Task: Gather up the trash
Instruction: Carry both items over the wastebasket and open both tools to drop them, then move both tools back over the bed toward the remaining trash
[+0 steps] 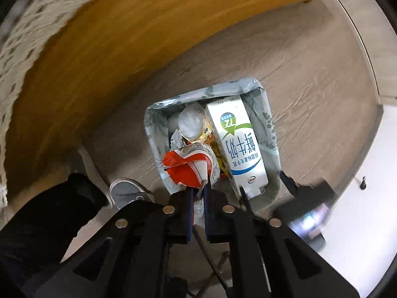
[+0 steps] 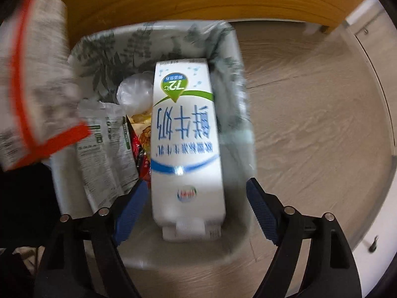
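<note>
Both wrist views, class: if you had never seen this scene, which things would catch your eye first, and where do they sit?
The big white milk carton stands out first, lying in the right side of the lined trash bin on the wood floor. Next is the red and white wrapper, pinched in the left gripper just above the bin. The right gripper hangs open over the carton.
</note>
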The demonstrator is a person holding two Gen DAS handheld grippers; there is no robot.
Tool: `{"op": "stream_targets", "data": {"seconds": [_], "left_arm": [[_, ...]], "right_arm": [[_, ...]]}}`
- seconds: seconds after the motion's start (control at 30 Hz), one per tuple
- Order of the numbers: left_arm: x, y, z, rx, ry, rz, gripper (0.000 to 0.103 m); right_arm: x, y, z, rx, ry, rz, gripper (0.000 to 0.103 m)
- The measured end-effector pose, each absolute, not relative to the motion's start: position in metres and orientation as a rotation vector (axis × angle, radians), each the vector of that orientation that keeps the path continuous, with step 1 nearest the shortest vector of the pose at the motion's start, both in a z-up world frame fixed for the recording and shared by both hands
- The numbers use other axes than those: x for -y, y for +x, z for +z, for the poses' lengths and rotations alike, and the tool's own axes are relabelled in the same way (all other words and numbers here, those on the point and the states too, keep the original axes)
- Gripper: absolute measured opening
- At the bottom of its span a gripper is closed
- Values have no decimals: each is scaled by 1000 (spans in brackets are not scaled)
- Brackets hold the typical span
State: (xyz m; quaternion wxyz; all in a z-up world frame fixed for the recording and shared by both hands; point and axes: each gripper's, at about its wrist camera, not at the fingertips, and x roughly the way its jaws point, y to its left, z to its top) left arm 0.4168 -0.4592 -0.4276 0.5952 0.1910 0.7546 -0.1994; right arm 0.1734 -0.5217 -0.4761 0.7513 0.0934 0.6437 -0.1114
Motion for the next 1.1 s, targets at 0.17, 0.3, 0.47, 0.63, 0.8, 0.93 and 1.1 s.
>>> {"op": "stream_targets", "data": {"seconds": [0.17, 0.3, 0.47, 0.63, 0.8, 0.93, 1.1], "left_arm": [[471, 403, -461, -1840, 530, -411, 6], [478, 385, -496, -1916, 571, -375, 49], [485, 372, -506, -1924, 624, -395, 68], [480, 397, -474, -1846, 518, -393, 76], [467, 405, -449, -1816, 467, -391, 76], [464, 403, -411, -1741, 413, -490, 76], [448, 411, -360, -1616, 305, -548, 76]], "right_arm": [[553, 137, -439, -1333, 379, -344, 78], [569, 123, -422, -1303, 428, -412, 78], [564, 120, -409, -1315, 382, -422, 78], [562, 121, -401, -1318, 376, -425, 78], [554, 128, -397, -1325, 346, -425, 78], [552, 136, -386, -1313, 321, -435, 78], [554, 148, -360, -1282, 292, -468, 78]]}}
